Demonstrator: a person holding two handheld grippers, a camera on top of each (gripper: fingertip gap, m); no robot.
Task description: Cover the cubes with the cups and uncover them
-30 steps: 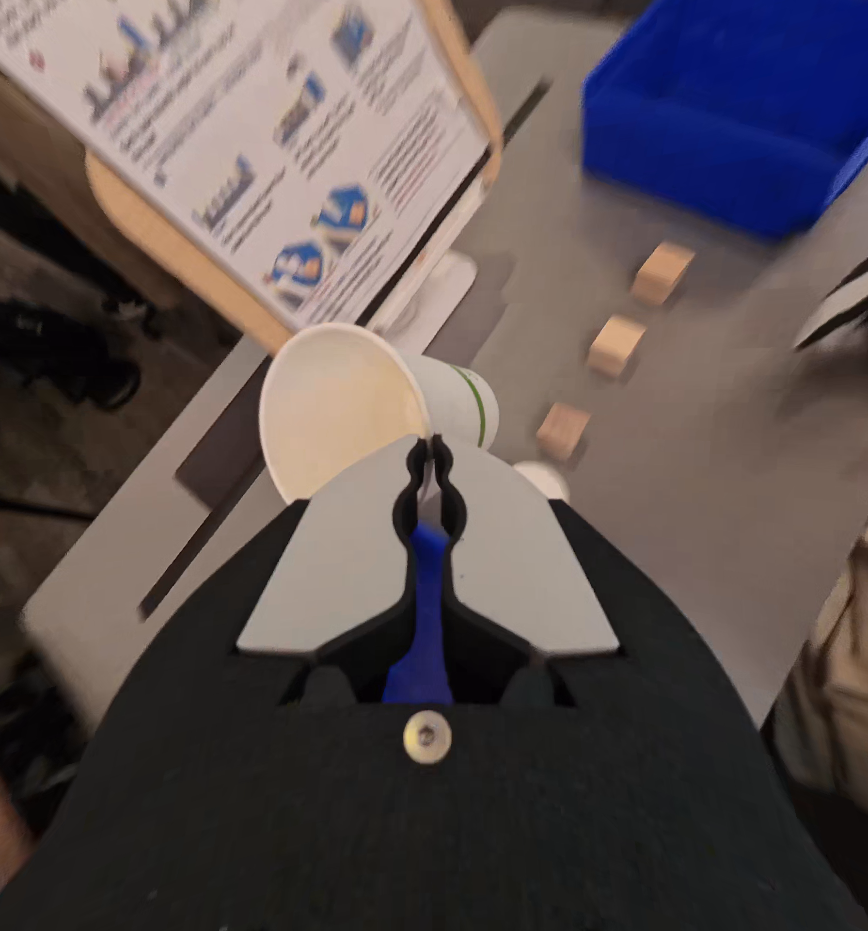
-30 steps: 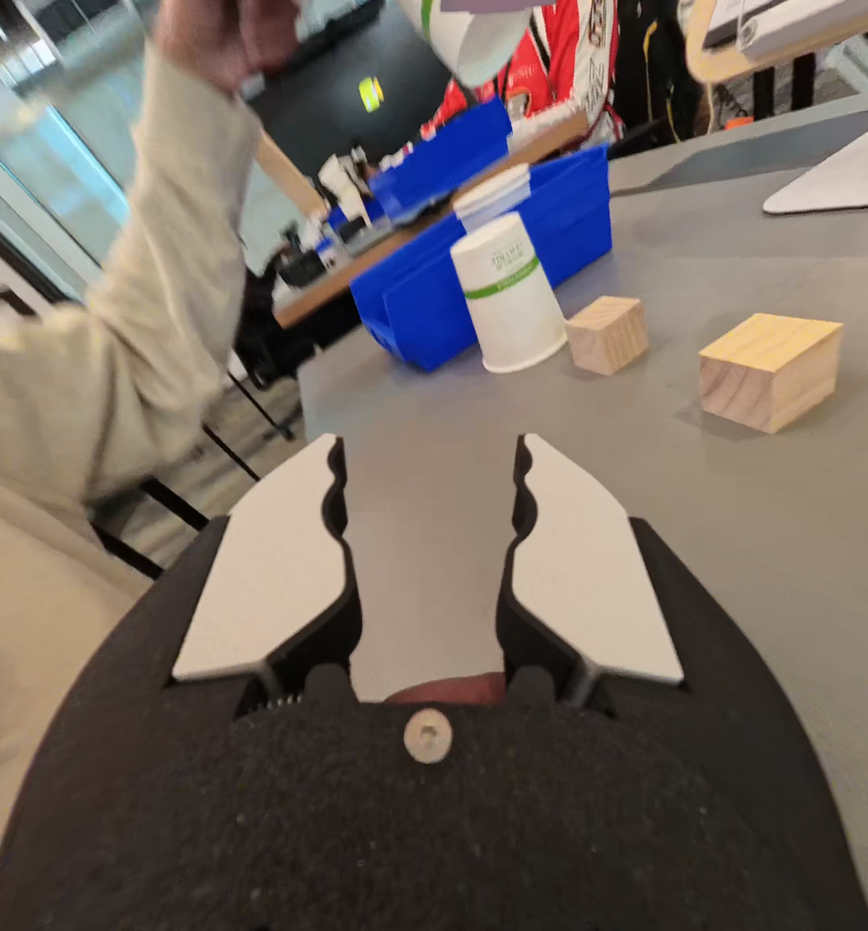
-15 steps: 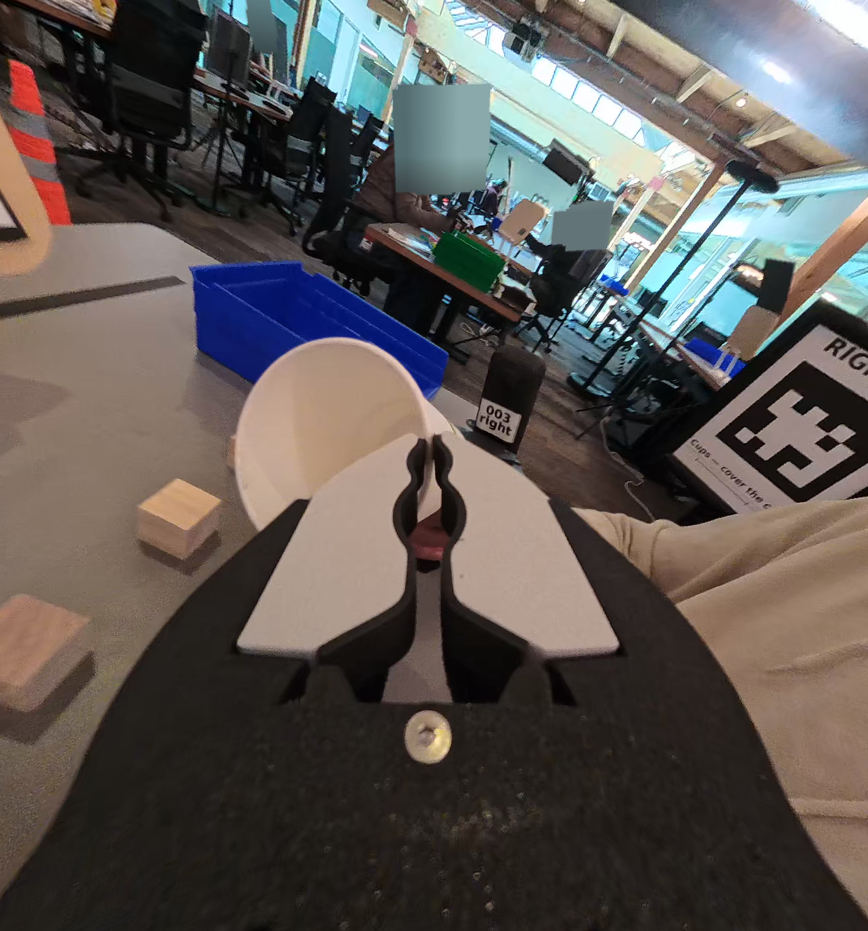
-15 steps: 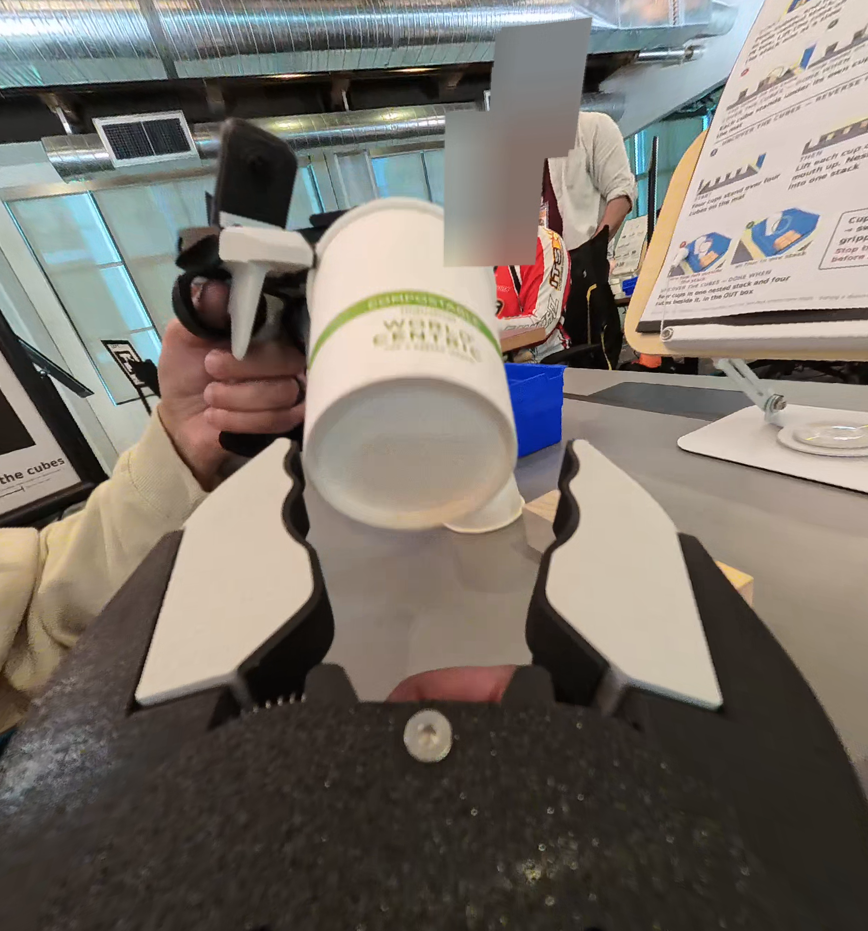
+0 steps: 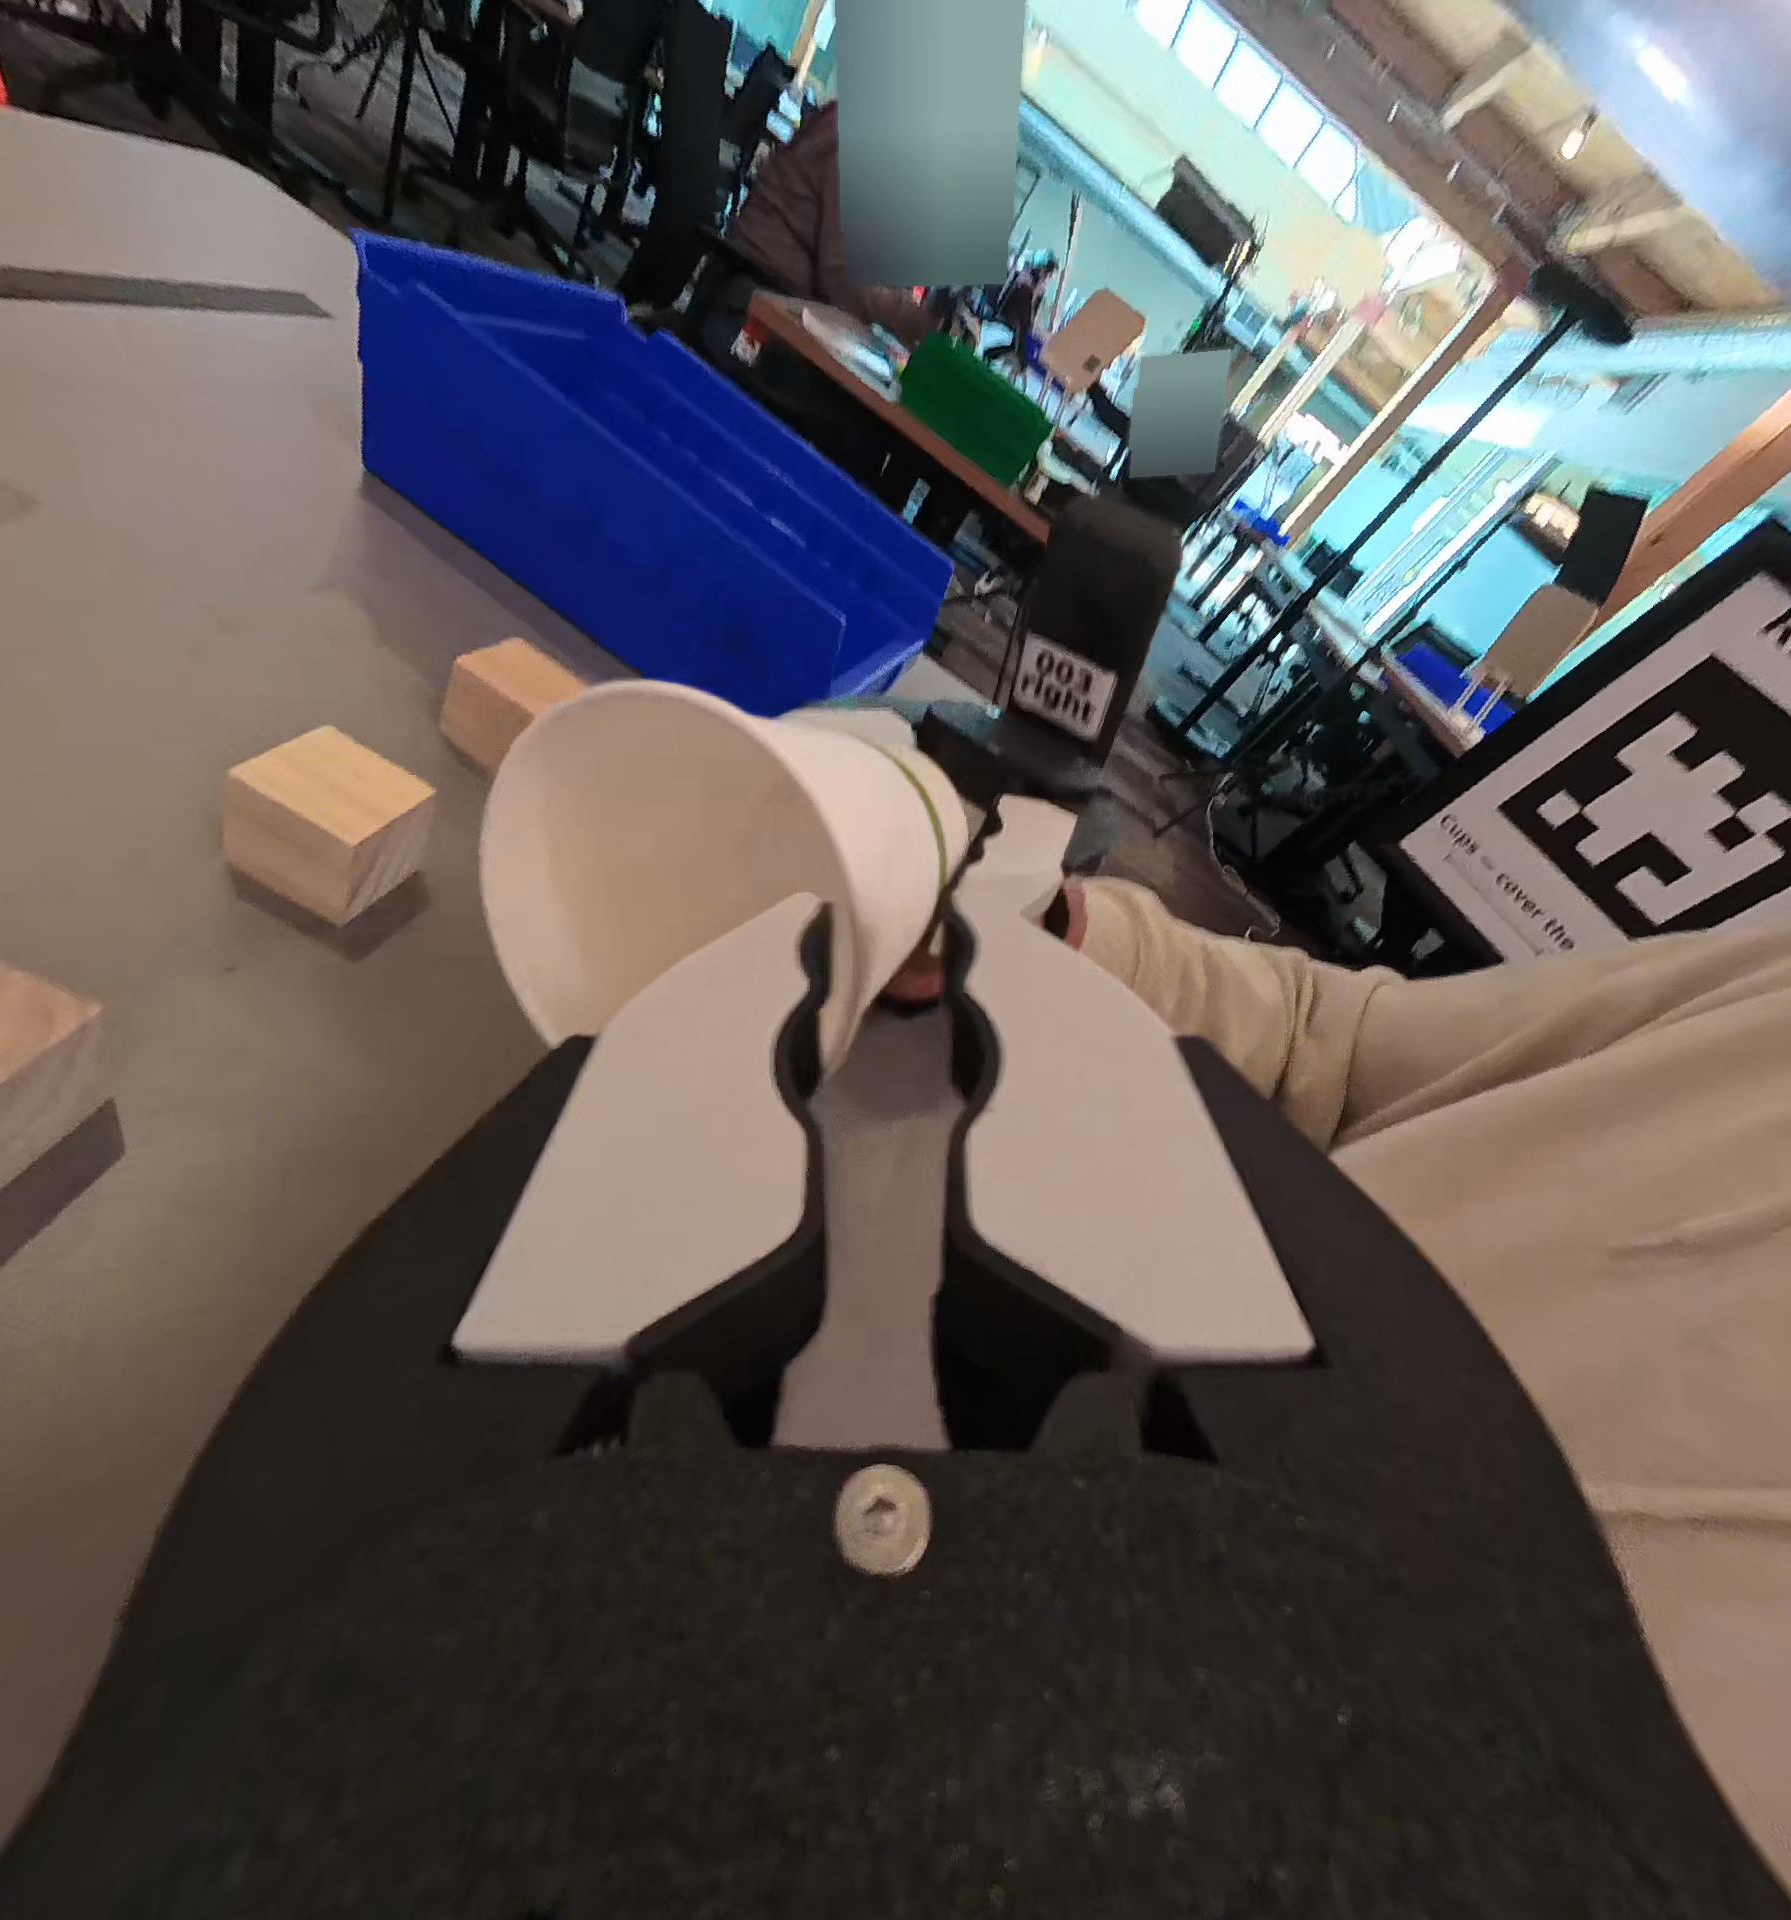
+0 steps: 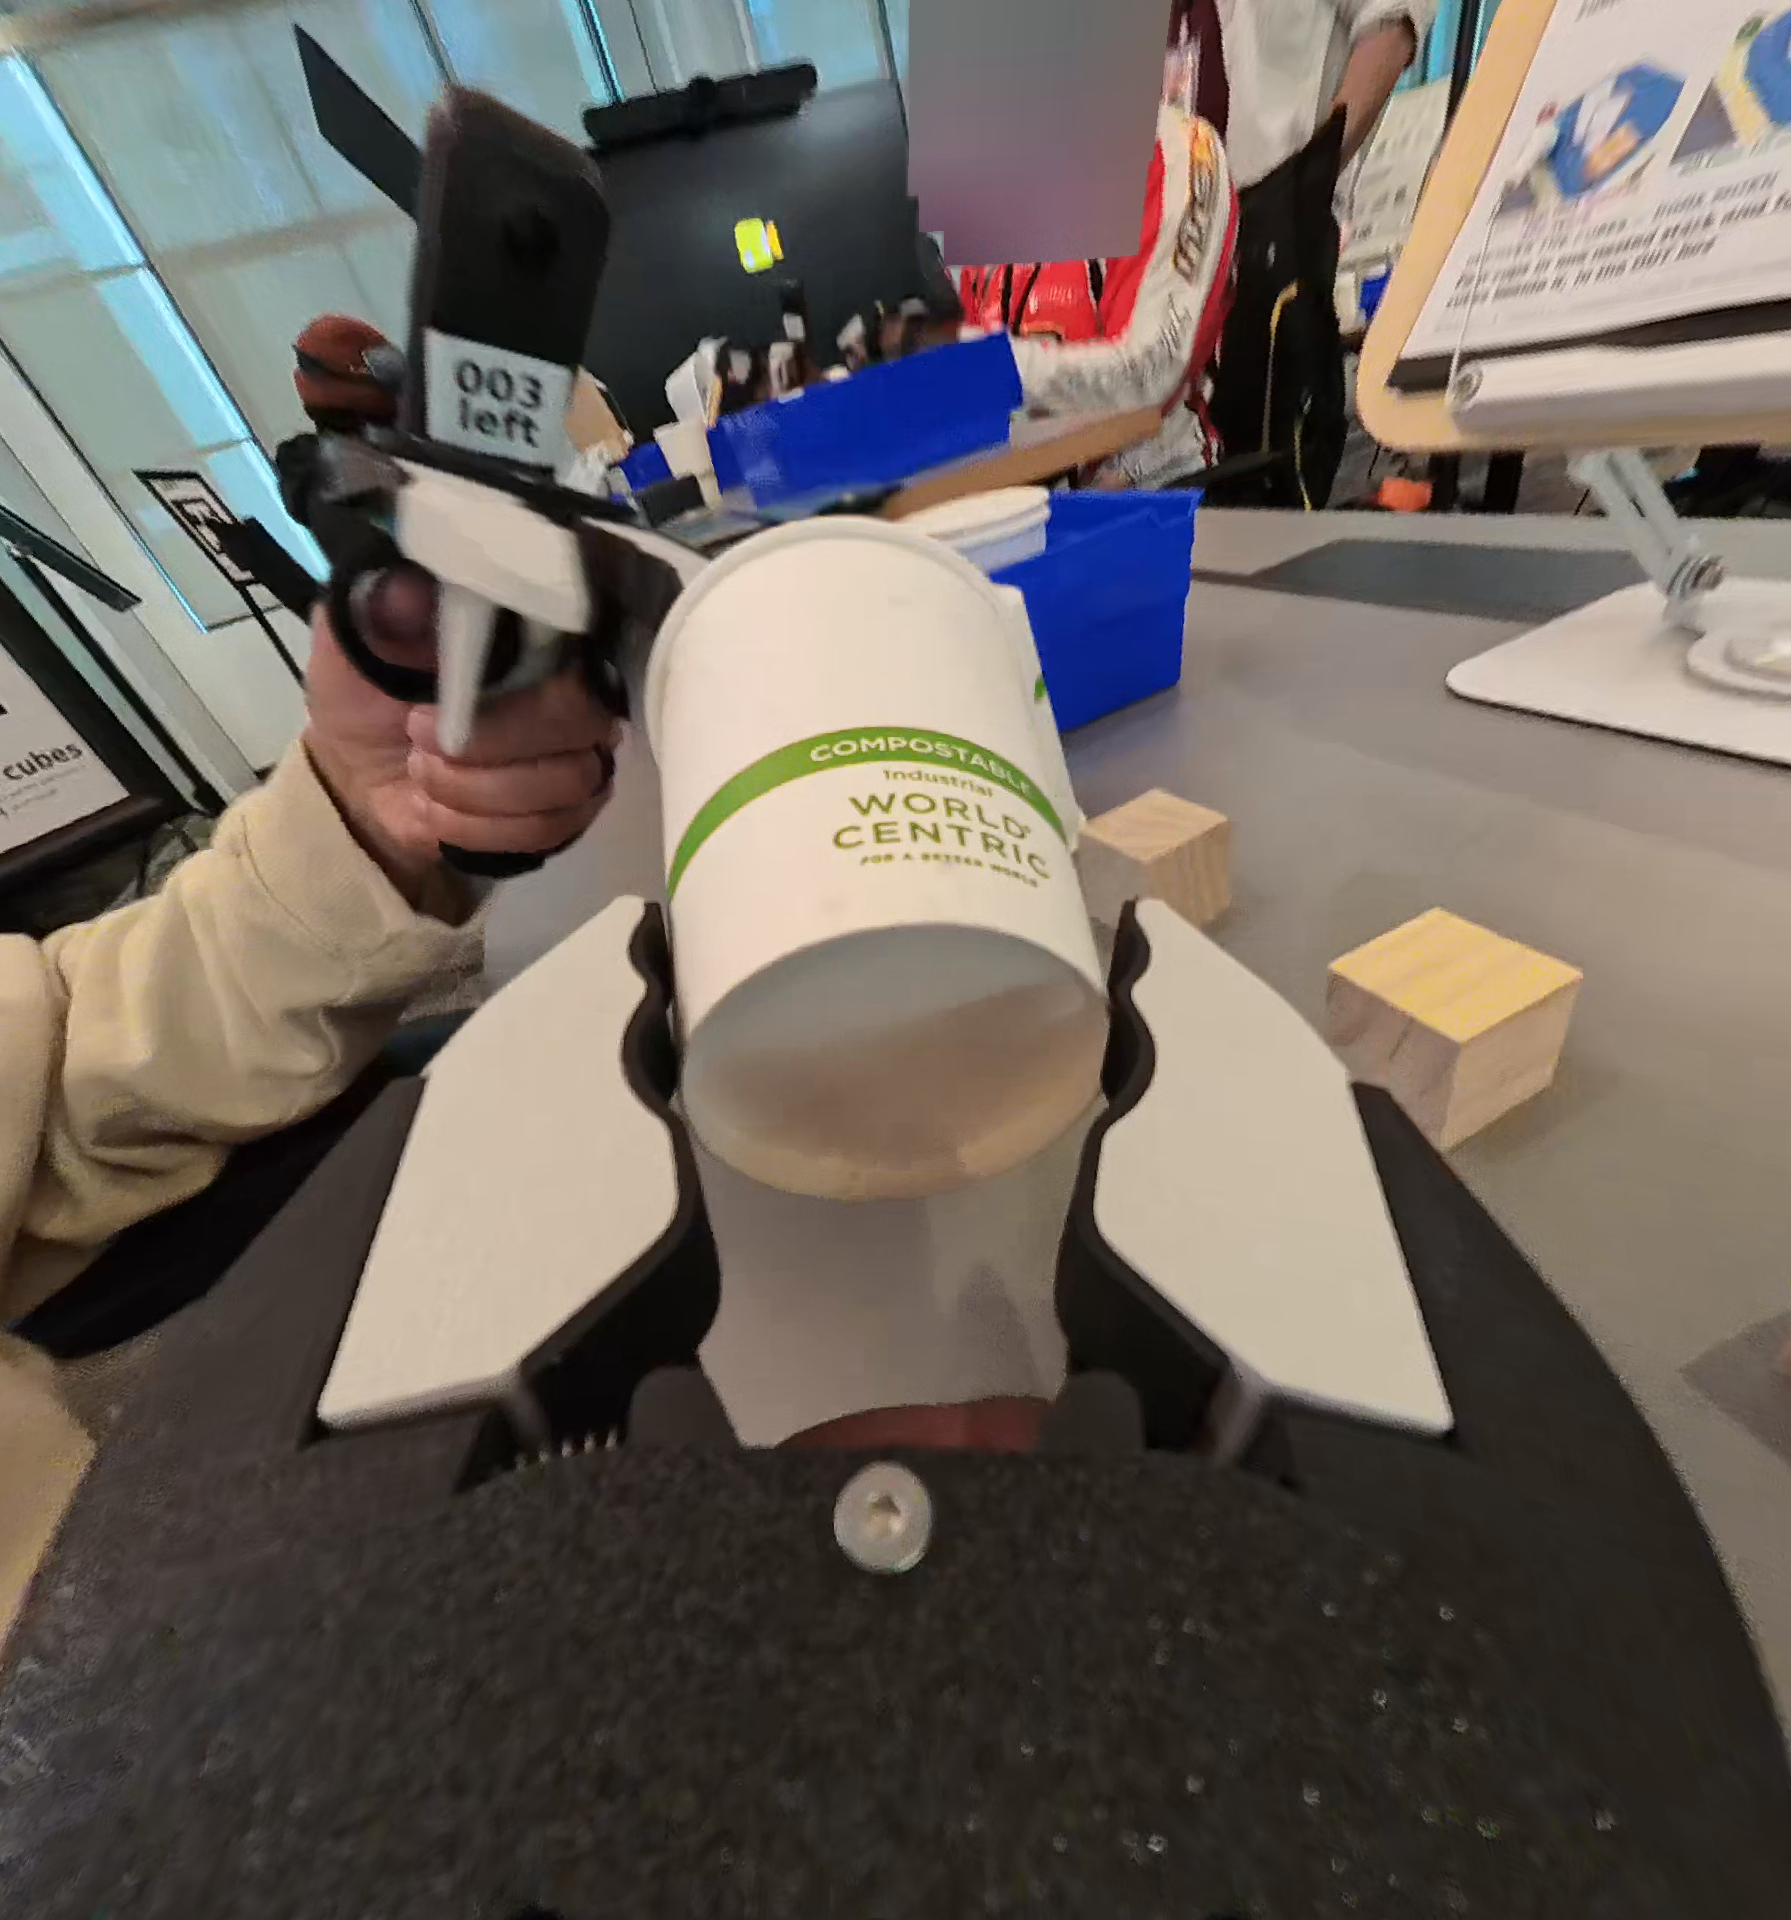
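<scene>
Pinched shut on the cup [image 5: 683, 831] at the left gripper [image 5: 886, 935]: thin wall caught close to the rim, one finger inside the mouth, the other outside. Held clear of the tabletop [image 5: 143, 582], tipped on its side, mouth turned toward the cubes [image 5: 325, 821], base pointing at the right gripper [image 6: 886, 966]. Spread wide there, fingers [image 6: 527, 1143] flanking the base on both sides; cannot tell whether touching it or just short of it.

Looks like a mid-air handover, judging from the task: taking the cup by the body so as to bring it mouth-down over a cube.

Likely handling:
- Very light, probably paper, so no real force needed to carry it.
- Soft-walled near the mouth; prone to buckling or going oval under a hard squeeze there.
- Stiffer at the base, where the bottom disc braces the wall, so best gripped low on the body, across its width, right where the open fingers stand.
- Smooth and tapered, so apt to slide out toward the narrow end; better to close squarely, not at an angle.
- Easily knocked or tipped once set down; worth lowering straight and letting go gently.

Three cubes in the left wrist view, two in the right [image 6: 1447, 1018], all bare on the tabletop, near a blue bin [image 5: 600, 488]. Solid wood by the look, unlikely to shift unless nudged by the rim.
</scene>
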